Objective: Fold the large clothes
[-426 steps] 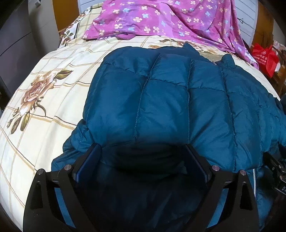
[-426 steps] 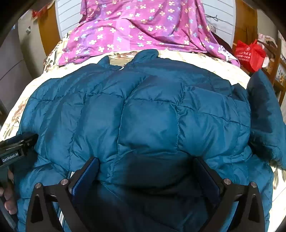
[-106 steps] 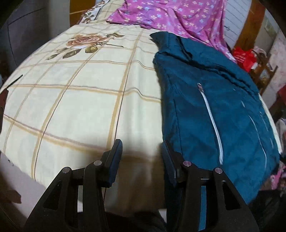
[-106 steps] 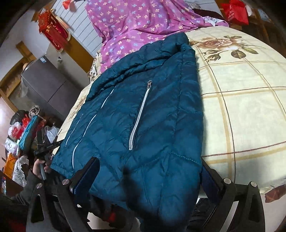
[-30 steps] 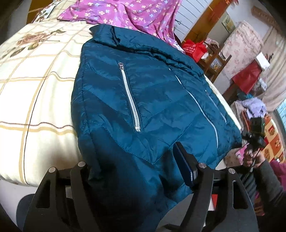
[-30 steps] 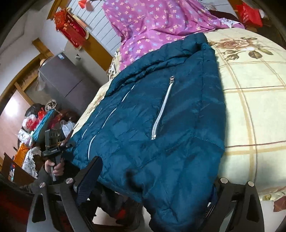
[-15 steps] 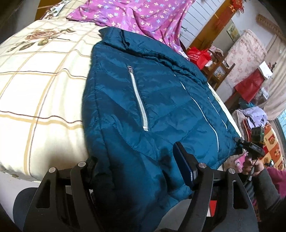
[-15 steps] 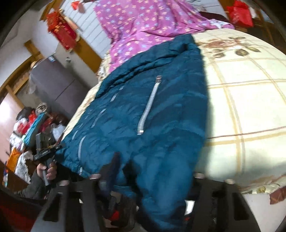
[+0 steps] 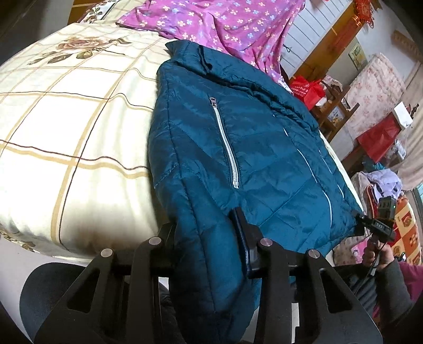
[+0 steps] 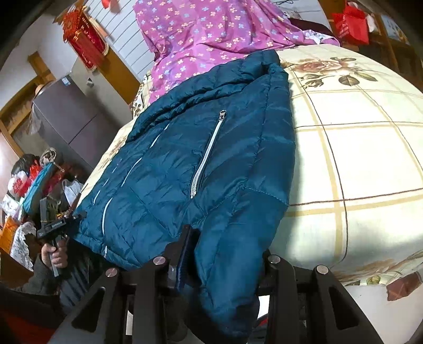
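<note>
Jacket (image 9: pixel 238 148) — teal, quilted — lies front-up along one side of the bed (image 9: pixel 79 127), collar toward the far end, hem hanging over the near edge. One silver pocket zip (image 9: pixel 226 143) shows in the left view and another (image 10: pixel 206 156) in the right; the centre front shows only as pale broken lines.

Left gripper (image 9: pixel 206 232): jaws closing, hem corner bunched between them. One pad is sunk out of sight in the fabric; the other presses the cloth.

Right gripper (image 10: pixel 224 251): jaws closing on the opposite hem corner. Its outer finger is hidden behind the hanging fabric.

Each tool appears small at the other camera's edge, with a gripping hand (image 10: pixel 56 254) and grey sleeve (image 9: pixel 394 285) partly cut off.

Purple floral sheet (image 9: pixel 224 23) is heaped at the far end, overlapped by the collar. Red bag (image 9: pixel 306 88) stands beyond the bed — its print illegible. Room clutter at the frame margins is too distorted to identify.
</note>
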Motion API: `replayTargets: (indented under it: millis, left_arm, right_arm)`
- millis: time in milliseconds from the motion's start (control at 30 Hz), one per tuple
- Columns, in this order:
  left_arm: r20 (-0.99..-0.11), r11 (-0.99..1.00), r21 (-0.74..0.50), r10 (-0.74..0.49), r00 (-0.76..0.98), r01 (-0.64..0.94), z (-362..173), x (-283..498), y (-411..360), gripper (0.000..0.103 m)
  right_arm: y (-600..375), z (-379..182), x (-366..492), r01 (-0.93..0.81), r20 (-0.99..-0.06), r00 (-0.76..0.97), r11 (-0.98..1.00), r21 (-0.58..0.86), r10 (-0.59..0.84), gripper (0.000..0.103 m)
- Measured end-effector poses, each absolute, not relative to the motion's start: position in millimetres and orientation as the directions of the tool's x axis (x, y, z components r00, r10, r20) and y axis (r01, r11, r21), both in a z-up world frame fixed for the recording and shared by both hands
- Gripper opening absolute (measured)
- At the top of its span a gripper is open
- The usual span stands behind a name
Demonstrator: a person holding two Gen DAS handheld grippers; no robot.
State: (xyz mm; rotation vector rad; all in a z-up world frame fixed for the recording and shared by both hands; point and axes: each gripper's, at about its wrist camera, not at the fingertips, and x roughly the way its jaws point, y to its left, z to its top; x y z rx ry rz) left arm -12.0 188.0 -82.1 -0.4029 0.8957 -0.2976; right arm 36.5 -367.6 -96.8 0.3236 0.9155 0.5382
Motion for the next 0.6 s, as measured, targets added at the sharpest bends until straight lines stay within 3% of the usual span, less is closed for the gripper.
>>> replayTargets:
  millis: [200,333,400,600]
  left_arm:
    - [-0.683,0.866,-0.495,-0.438,0.585,0.072,-83.1,-6.4,192.3,0.033]
    - [-0.687,0.866,-0.497,-0.43,0.586,0.054,-81.4,-8.3,193.3,0.014]
    - [-0.673,0.872,-0.485,-0.419,0.609,0.064,-72.6,-14.2,192.7,0.011]
    - [-0.629,0.864,-0.499,-0.417,0.656,0.07,-49.9,-30.6,206.6,0.01]
  right_arm:
    - [-370.7,-97.7,36.8,-0.285,-0.65,0.486,0.809,0.514,0.585,0.035]
    - [-362.5,-95.0,34.0,-0.328,-0.68,0.499,0.843,0.426,0.538,0.027]
    - [-360.2,-92.3,31.2,-0.343,-0.675,0.512,0.847,0.406,0.531,0.022]
    - [-375.6,-67.7,7.0,-0.383,-0.52,0.601,0.79,0.478,0.606,0.018]
